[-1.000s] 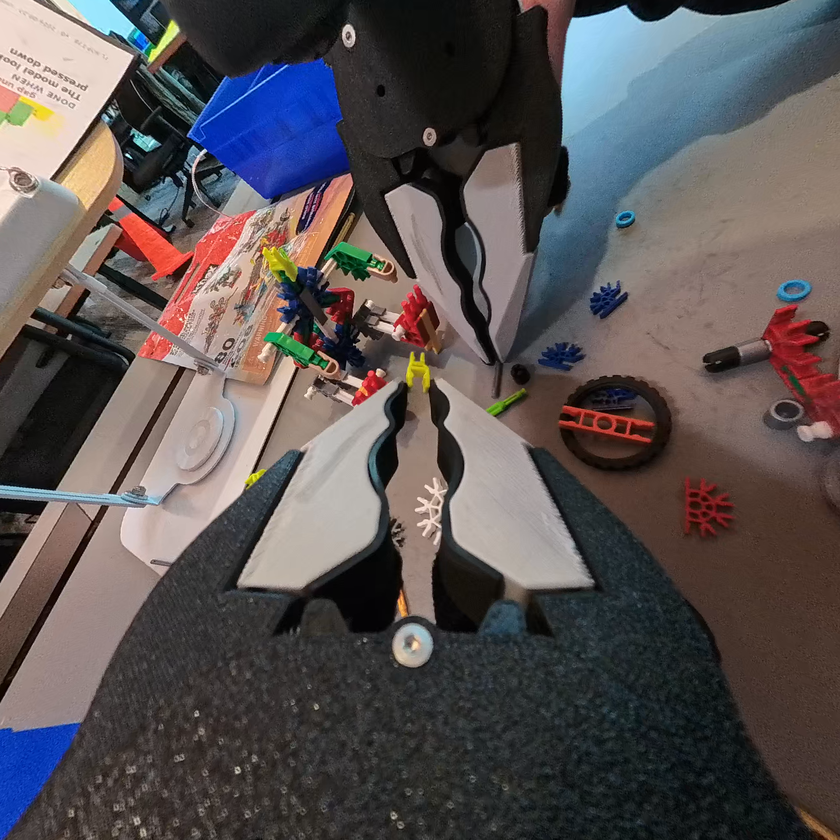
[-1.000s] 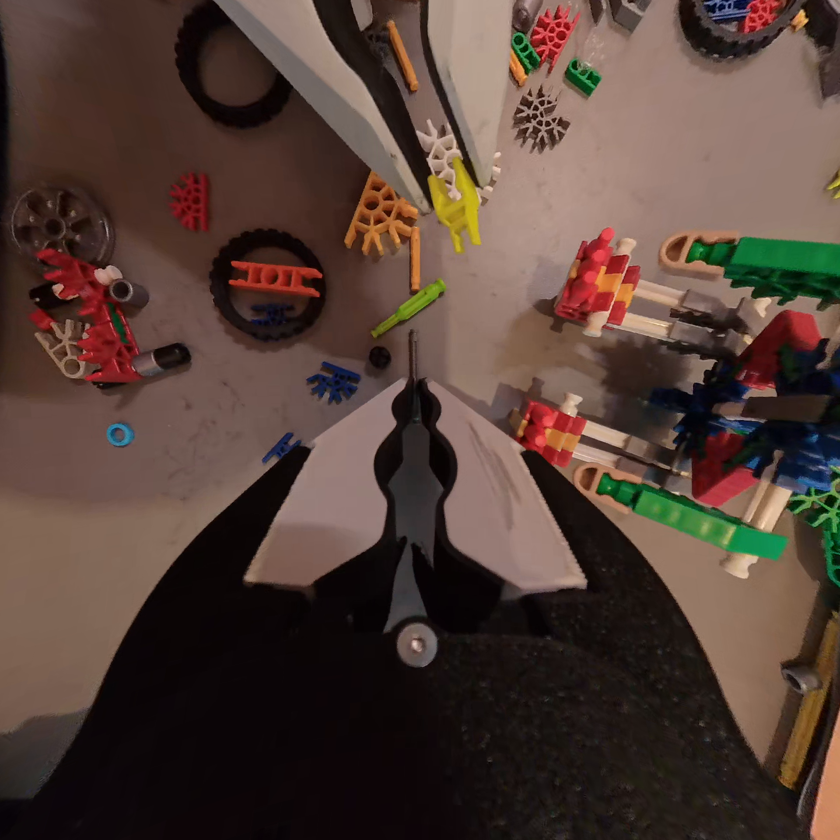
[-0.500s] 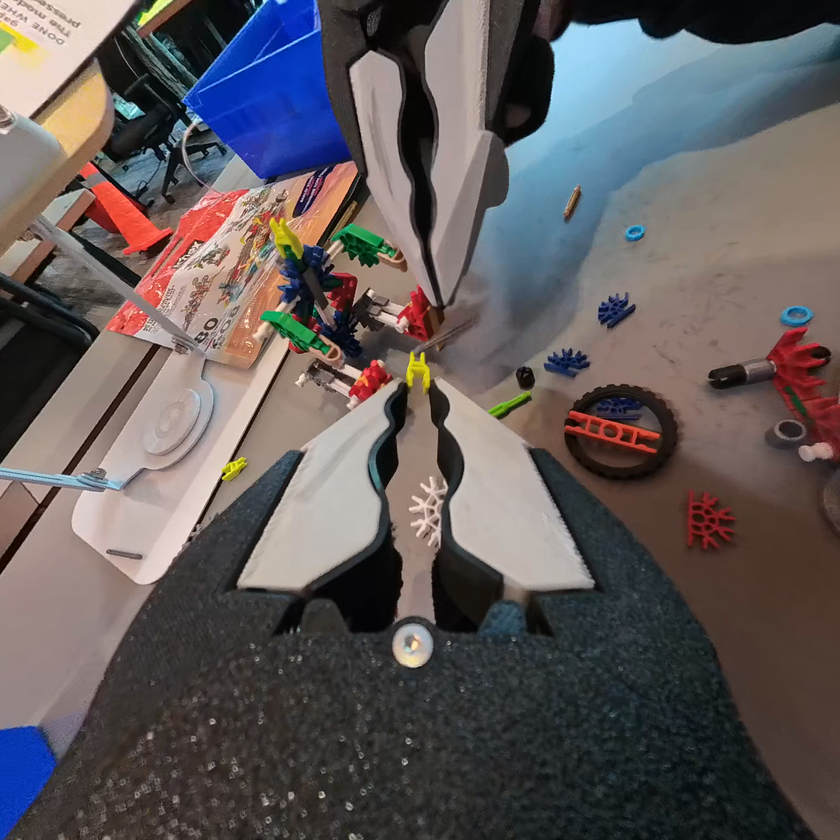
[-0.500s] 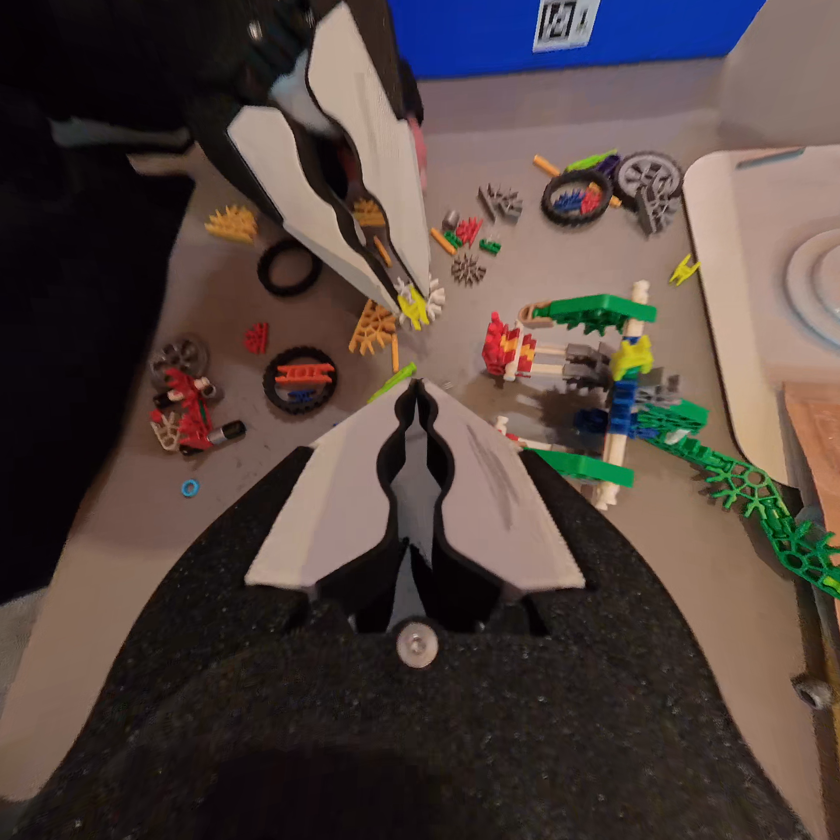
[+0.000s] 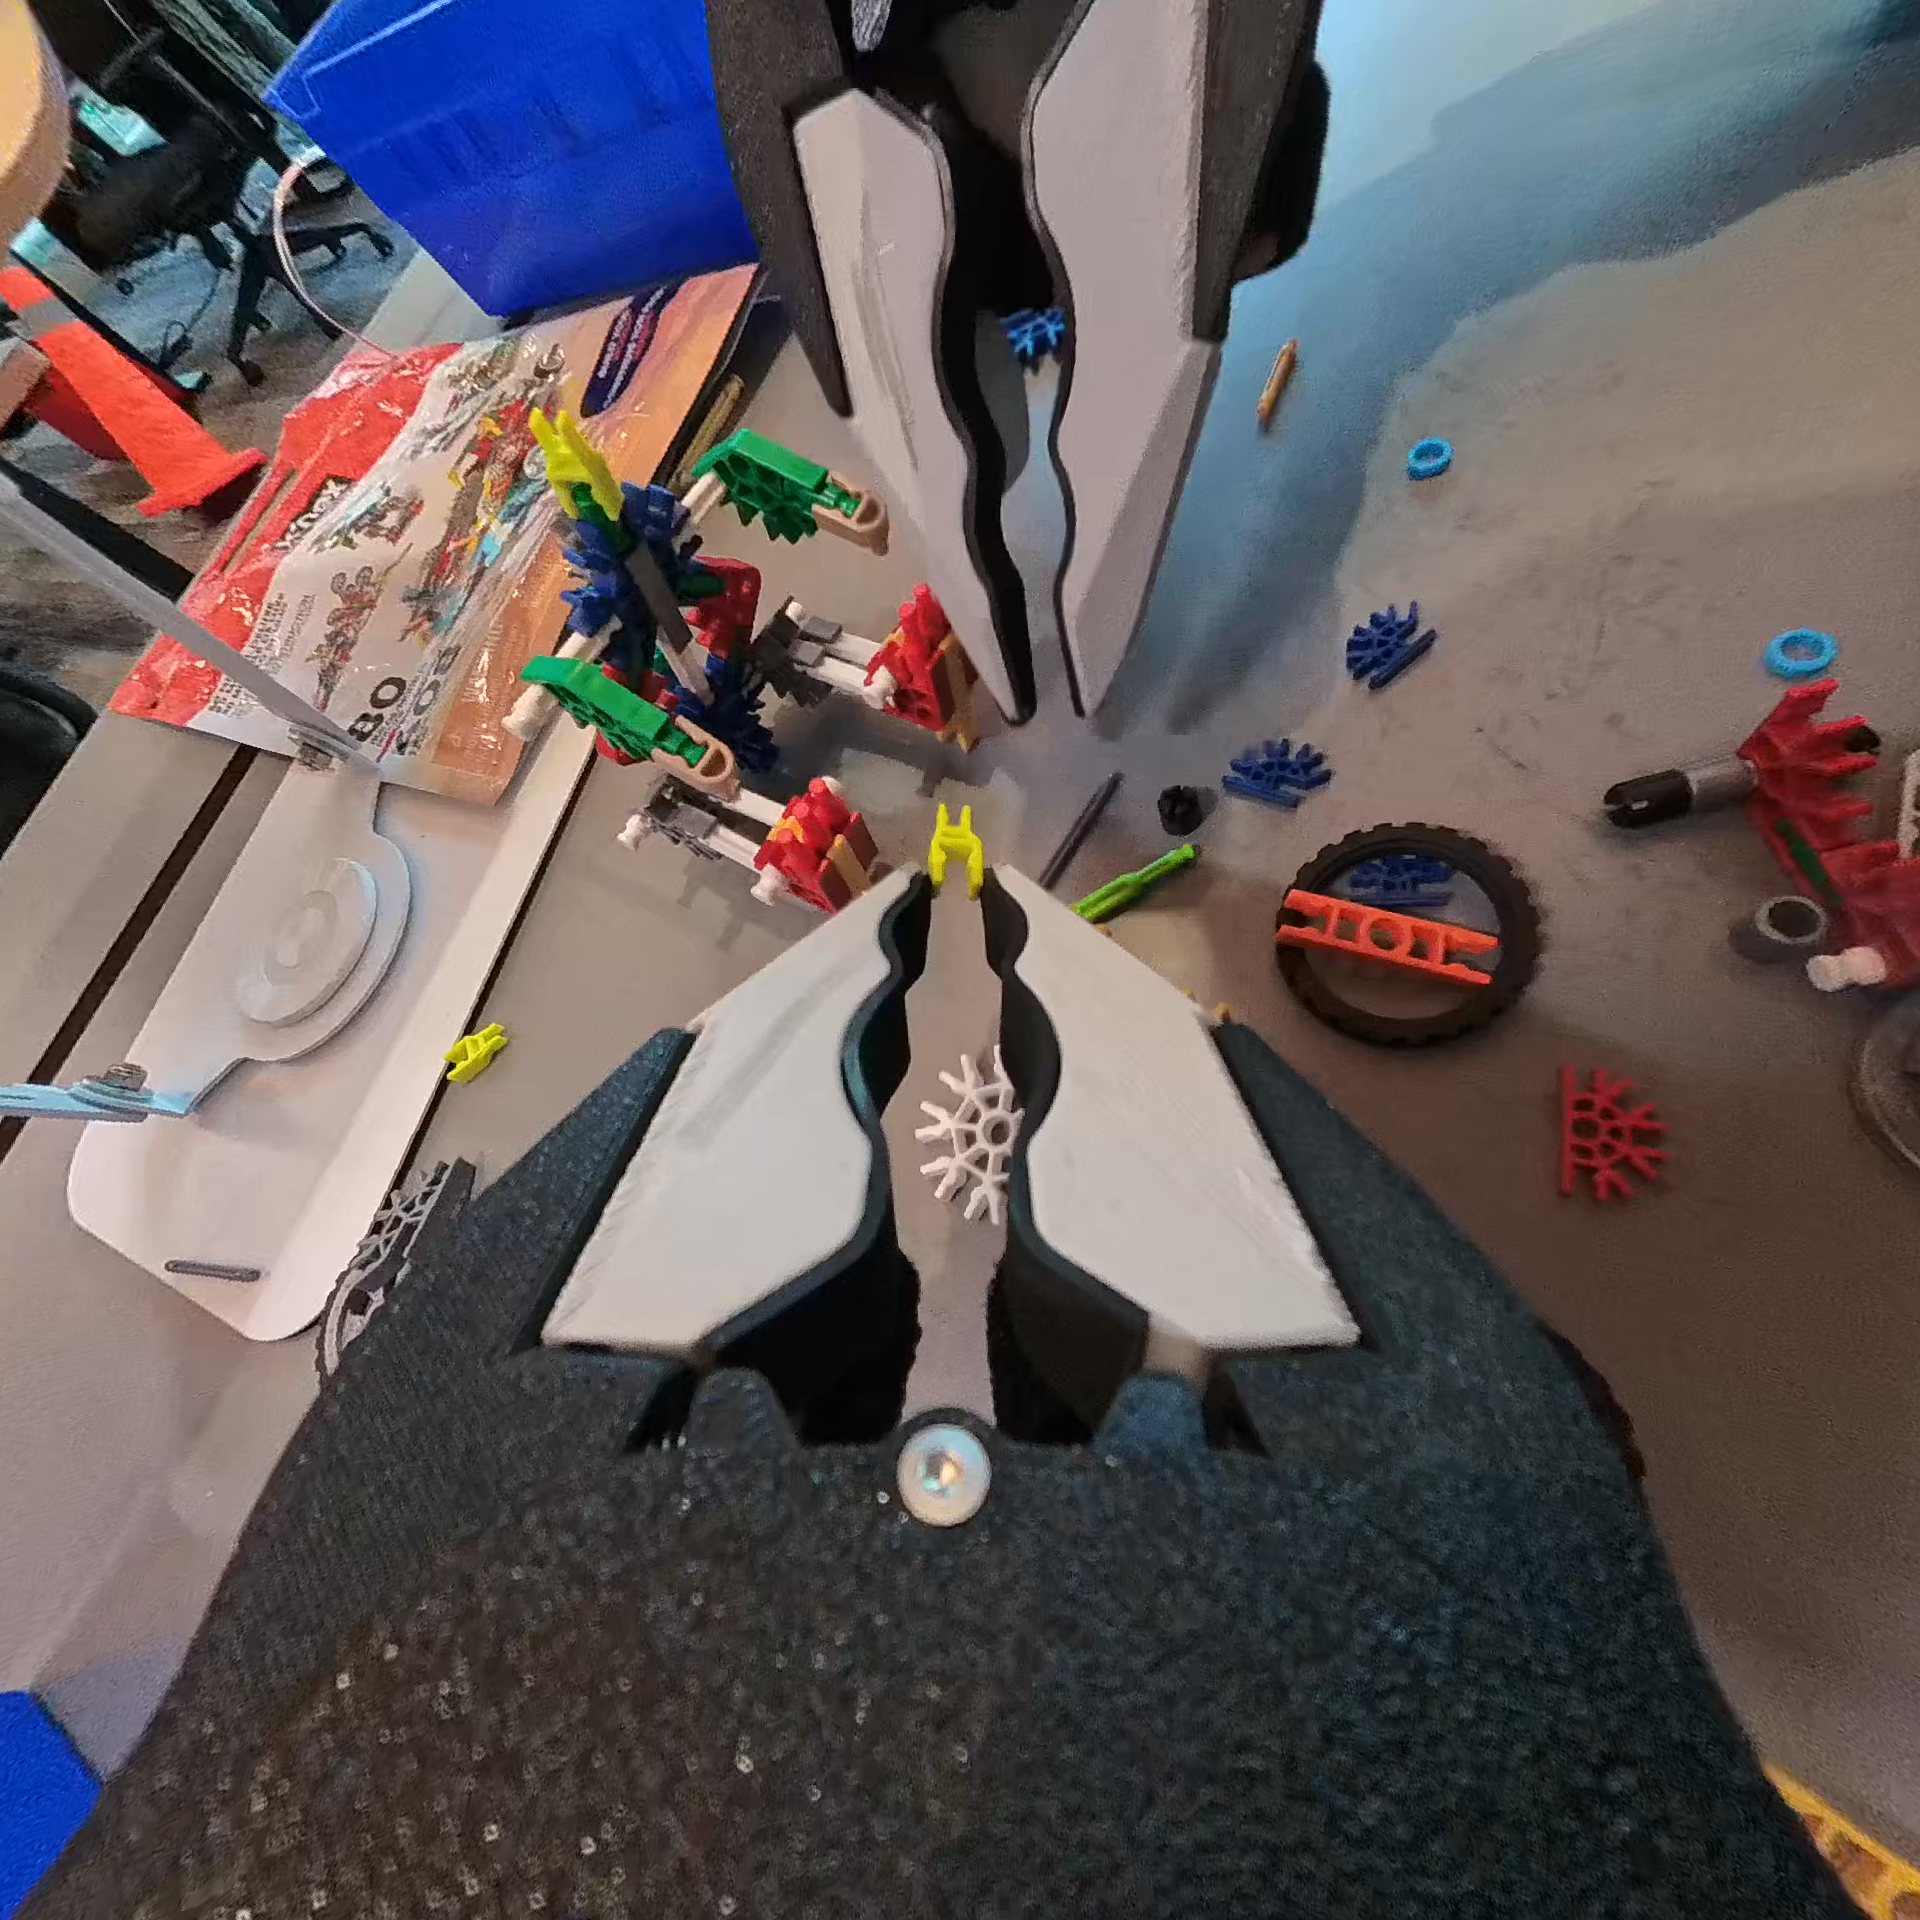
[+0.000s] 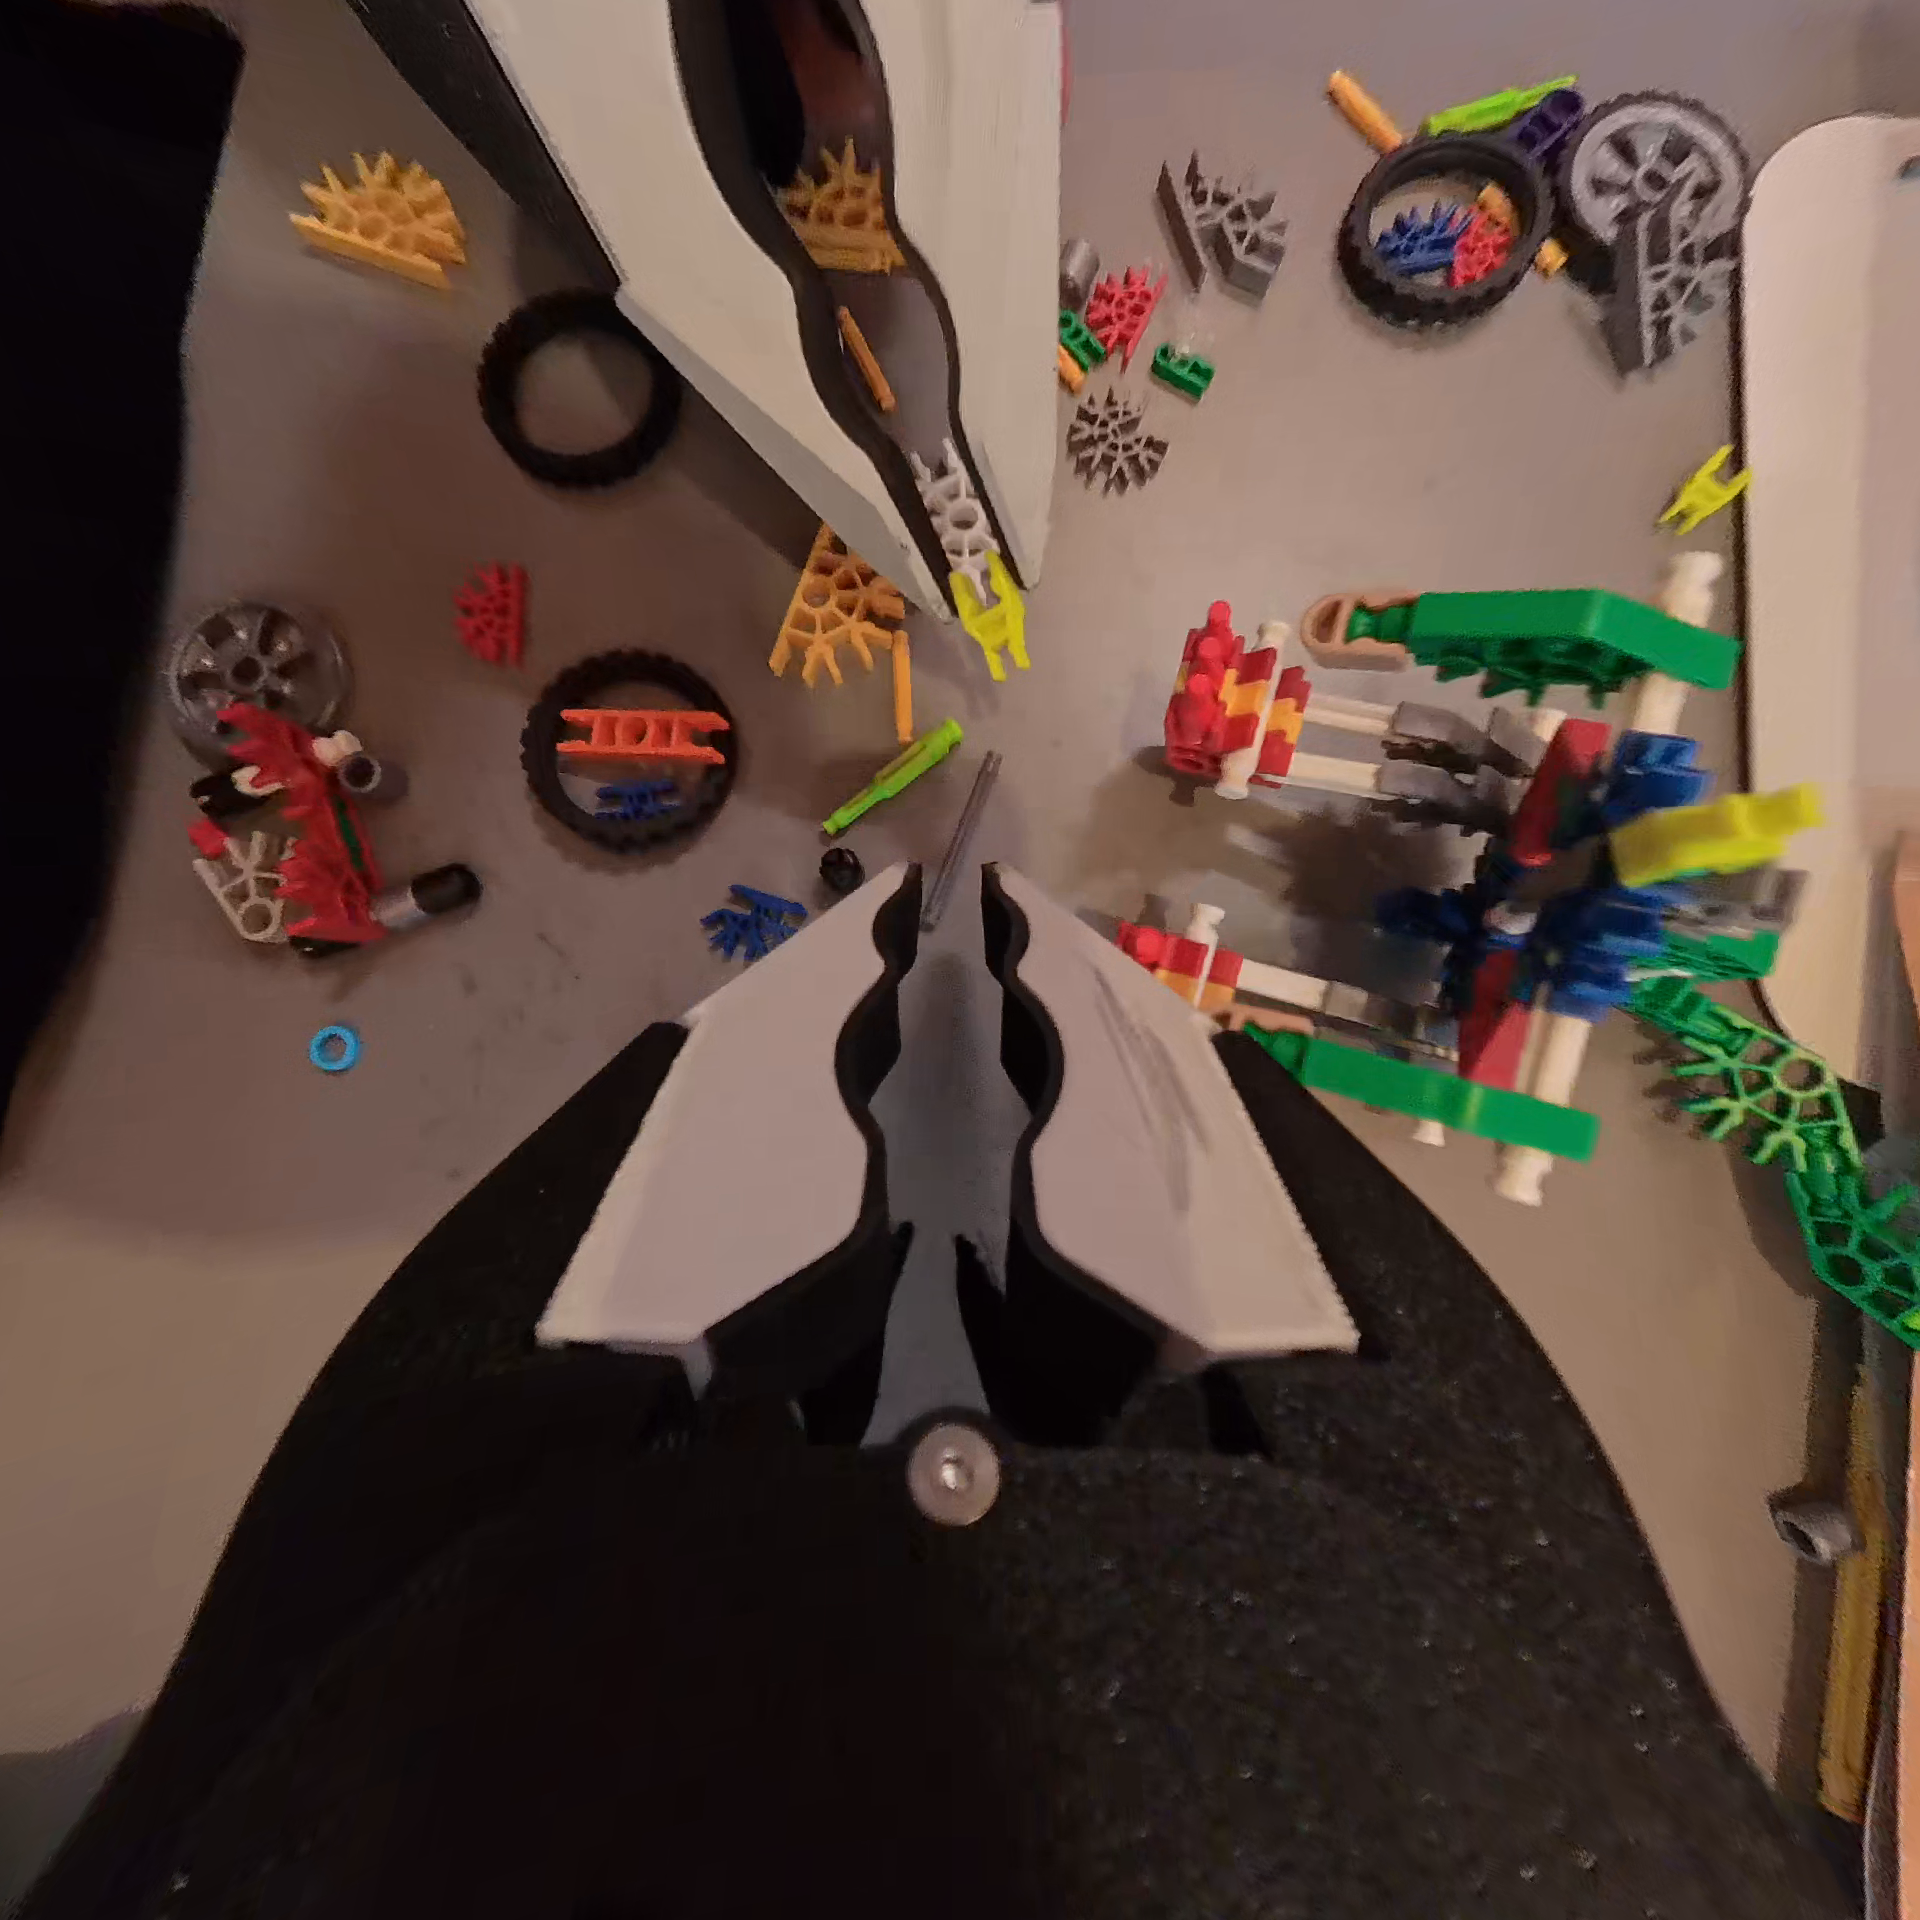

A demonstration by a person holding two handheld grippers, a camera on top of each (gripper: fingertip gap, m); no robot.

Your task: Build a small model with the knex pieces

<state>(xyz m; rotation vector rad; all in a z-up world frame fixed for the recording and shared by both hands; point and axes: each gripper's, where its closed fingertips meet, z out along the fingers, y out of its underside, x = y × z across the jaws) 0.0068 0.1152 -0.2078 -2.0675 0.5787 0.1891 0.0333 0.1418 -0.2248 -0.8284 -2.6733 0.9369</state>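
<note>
The left claw was closed on a yellow clip, with a white snowflake connector behind it between the fingers. The right claw stood slightly open and empty, its tips either side of a thin grey rod lying on the bench, just beside a lime-green rod.

1. Grey tabletop, scuffed.
2. Black tyre enclosing an orange ladder piece and a blue connector.
3. Empty black tyre.
4. Lime-green rod; thin grey rod beside it.
5. Multicoloured assembled construction-toy model.
6. White base plate, possibly a camera mount.
7. Printed toy package.
</note>
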